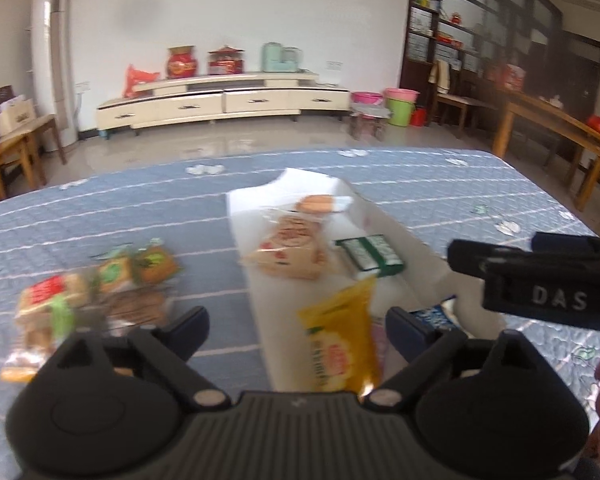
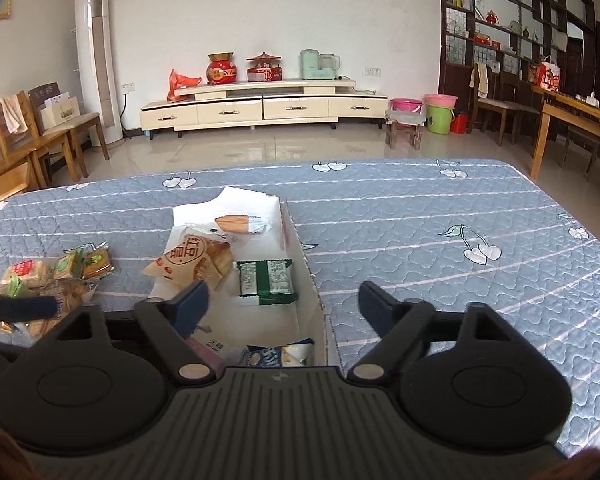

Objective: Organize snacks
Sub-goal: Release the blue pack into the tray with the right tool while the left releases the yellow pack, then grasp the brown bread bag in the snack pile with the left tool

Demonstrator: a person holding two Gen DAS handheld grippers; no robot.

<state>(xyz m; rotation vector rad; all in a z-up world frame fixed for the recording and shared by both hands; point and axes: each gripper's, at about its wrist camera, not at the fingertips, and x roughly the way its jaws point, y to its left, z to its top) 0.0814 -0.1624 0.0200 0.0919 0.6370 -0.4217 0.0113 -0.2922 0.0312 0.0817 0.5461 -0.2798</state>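
A blue quilted cloth [image 2: 420, 232] with a cherry print covered the table, and on it lay a shallow white box [image 2: 312, 280] holding several snacks. The left gripper [image 1: 298, 330] hovered over the near end of the box with its fingers spread wide apart; a yellow packet [image 1: 340, 340] stood between them, though contact with either finger could not be confirmed because the left wrist view was blurred. Farther inside the box lay a pale bun packet with red print [image 2: 192, 260], a green-and-white wafer packet [image 2: 266, 282] just beside it, and a clear-wrapped orange pastry [image 2: 238, 224] at the far end. A blue-and-white packet [image 2: 280, 354] sat at the near corner of the box. To the left of the box, on the cloth, lay a loose pile of small snacks [image 2: 52, 276], apart from the box. The right gripper [image 2: 284, 304] hung over the right wall of the box, its fingers wide apart and empty, the left finger [image 2: 192, 304] over the box interior and the right one over bare cloth.
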